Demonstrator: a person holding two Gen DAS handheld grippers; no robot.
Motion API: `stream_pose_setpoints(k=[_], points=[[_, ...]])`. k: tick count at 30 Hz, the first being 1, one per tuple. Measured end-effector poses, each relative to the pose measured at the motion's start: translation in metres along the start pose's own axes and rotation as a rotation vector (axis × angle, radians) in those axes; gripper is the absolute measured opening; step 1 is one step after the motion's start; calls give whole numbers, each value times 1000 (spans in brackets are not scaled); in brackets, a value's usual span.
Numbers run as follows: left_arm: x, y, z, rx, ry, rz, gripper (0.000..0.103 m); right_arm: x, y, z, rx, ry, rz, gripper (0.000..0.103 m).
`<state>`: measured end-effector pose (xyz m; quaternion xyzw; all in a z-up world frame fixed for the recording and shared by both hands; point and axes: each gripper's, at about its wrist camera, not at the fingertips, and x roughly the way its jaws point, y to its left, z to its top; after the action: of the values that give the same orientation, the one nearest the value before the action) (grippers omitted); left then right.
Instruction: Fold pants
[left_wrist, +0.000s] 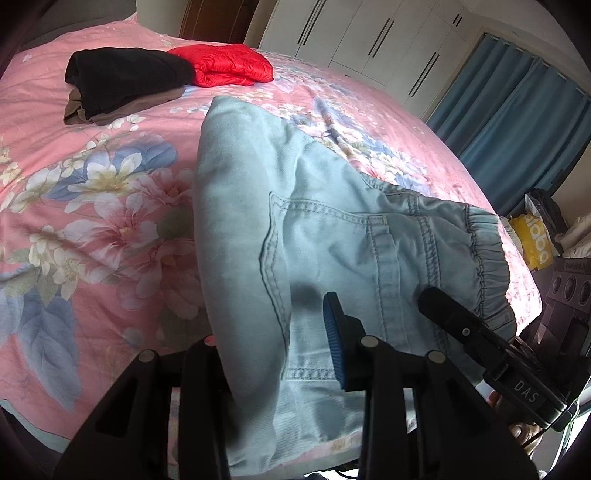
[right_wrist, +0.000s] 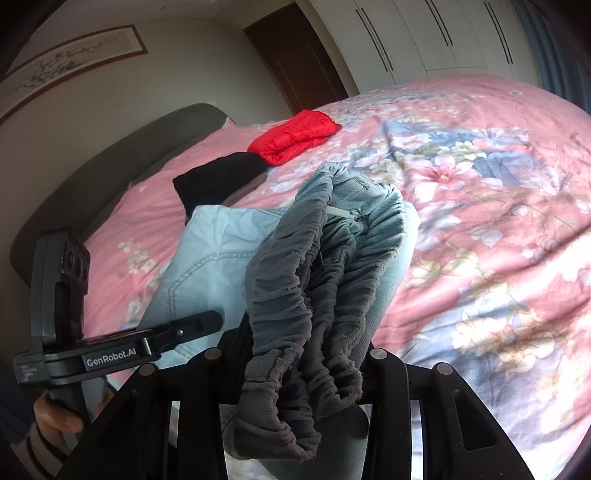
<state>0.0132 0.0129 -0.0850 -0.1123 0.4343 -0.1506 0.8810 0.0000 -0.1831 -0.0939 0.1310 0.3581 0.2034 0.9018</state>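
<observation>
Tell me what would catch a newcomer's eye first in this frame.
The pale blue denim pants with a gathered elastic waistband fill the foreground, lifted off the pink floral bedspread, with both grippers clamped on them: the left gripper on the fabric near the back pocket, the right gripper on the bunched waistband. Farther back on the bed, a bright red puffy garment lies beside a folded black garment.
</observation>
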Motion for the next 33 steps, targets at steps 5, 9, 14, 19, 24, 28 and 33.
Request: stream_pose_setpoints(k=[5,9,14,19,24,28,33], points=[[-25,-2,-6,5,-42,-2,33,-13,15,-2,-35,-27,10,40],[-43,-4,-10,10,-76,-9,33,-25,27,-4,-60,-51,15,40],[-62,-8,-11,24,-121,-14,33,-39,40,-4,-91,-82,18,40],[-77,-12,-12,40,-162,-21,33,-51,51,-3,-116,-114,19,40],[-86,-13,-17,45,-182,-27,33,-61,60,-4,-135,-142,21,40],[-90,-11,-16,46,-198,-32,33,-66,64,-4,-144,-152,23,40],[-100,-13,-14,55,-221,-33,33,-70,66,-2,-148,-166,35,40]])
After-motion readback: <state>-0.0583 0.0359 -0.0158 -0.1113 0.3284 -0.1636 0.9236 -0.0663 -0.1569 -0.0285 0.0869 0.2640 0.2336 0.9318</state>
